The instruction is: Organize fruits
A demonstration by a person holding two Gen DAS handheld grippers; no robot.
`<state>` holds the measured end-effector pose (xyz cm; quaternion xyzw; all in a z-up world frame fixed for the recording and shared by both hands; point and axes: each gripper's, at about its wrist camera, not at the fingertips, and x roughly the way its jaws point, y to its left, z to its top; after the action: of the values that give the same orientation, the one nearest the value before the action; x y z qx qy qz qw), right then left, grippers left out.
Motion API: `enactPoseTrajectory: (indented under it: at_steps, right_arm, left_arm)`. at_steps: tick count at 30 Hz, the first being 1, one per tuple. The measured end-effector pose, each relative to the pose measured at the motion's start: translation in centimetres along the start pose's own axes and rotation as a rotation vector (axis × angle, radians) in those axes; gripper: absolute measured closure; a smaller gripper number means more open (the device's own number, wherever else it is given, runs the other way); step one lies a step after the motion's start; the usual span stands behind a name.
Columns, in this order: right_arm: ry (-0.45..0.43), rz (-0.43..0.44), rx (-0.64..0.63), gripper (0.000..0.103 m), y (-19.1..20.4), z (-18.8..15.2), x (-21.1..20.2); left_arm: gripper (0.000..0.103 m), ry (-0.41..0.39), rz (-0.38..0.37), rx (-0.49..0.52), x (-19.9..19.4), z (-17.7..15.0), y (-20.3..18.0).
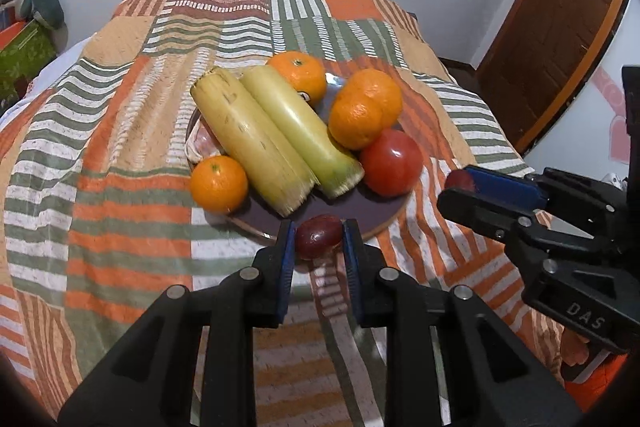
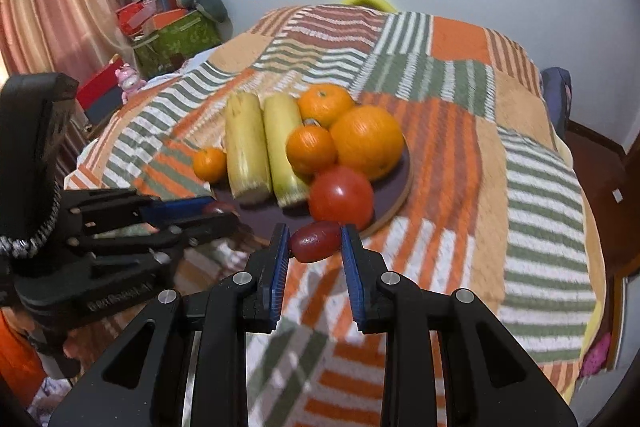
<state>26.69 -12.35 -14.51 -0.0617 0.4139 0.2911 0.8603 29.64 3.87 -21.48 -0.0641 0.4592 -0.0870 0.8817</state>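
Nearly done, by the look of it. Already piled on the plate (image 1: pixel 382 227), in the middle of the bed (image 1: pixel 120 187), from left to right:

- a small orange (image 1: pixel 219 183) at the left rim
- two corns (image 1: pixel 252 139) lying side by side, touching
- a far orange (image 1: pixel 298 77) behind the corns
- two more oranges (image 1: pixel 366 111) pressed together on the right
- a tomato (image 1: pixel 392 163) at the near right, just beside those oranges

Left to do, as a guess: putting down two grapes, one in each gripper. Not yet on the plate, either of them.

Left gripper (image 1: pixel 319 225) clenched on the left grape (image 1: pixel 319 239), up in the air at the near rim of the plate. Right gripper (image 2: pixel 314 227) clenched on the right grape (image 2: pixel 314 242) too, just to the near right of the plate and close to the tomato, over the striped cover of the bed.

Now the look of the grapes. Both small, oval and dark red, close to purple. Smooth, shiny skin with a bright spot of light on it. Each pinched on two sides by blue pads (image 1: pixel 286 251), with the middle showing between them. Probably soft, so easy to squash with a hard squeeze. Much smaller than everything else on the plate. Bare dark space on the near part of the plate, likely enough for both.
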Motion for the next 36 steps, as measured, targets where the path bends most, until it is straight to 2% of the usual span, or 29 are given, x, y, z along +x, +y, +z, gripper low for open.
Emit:
enactPoseTrajectory:
  at_steps: [8,9,11,13,14,21,26,36]
  right_arm:
    - [-0.031,0.007,-0.018,0.079,0.5,2.0,1.3]
    - [-0.031,0.008,-0.016,0.079,0.4,2.1,1.4]
    - [-0.025,0.009,-0.009,0.076,0.2,2.2,1.8]
    - [-0.023,0.009,-0.001,0.066,0.0,2.3,2.0]
    - [-0.026,0.008,0.003,0.064,-0.1,2.2,2.0]
    - [-0.050,-0.010,0.014,0.063,-0.3,2.3,0.6]
    - [-0.106,-0.030,0.030,0.063,-0.2,2.5,-2.9]
    - [-0.355,-0.073,0.017,0.063,3.3,2.2,-16.1]
  left_arm:
    - [0.079,0.002,-0.023,-0.015,1.2,0.5,0.2]
    - [0.076,0.000,-0.024,-0.012,1.2,0.6,0.1]
    - [0.075,-0.001,-0.026,-0.006,1.2,0.6,0.1]
    - [0.074,-0.004,-0.023,-0.005,1.2,0.6,0.1]
    - [0.074,-0.005,-0.020,-0.006,1.2,0.6,0.2]
    - [0.074,-0.032,-0.014,-0.017,-0.5,0.5,0.4]
    - [0.074,-0.125,0.021,-0.006,-5.3,0.8,-0.5]
    - [0.074,-0.447,0.066,0.060,-21.1,-0.2,-5.3]
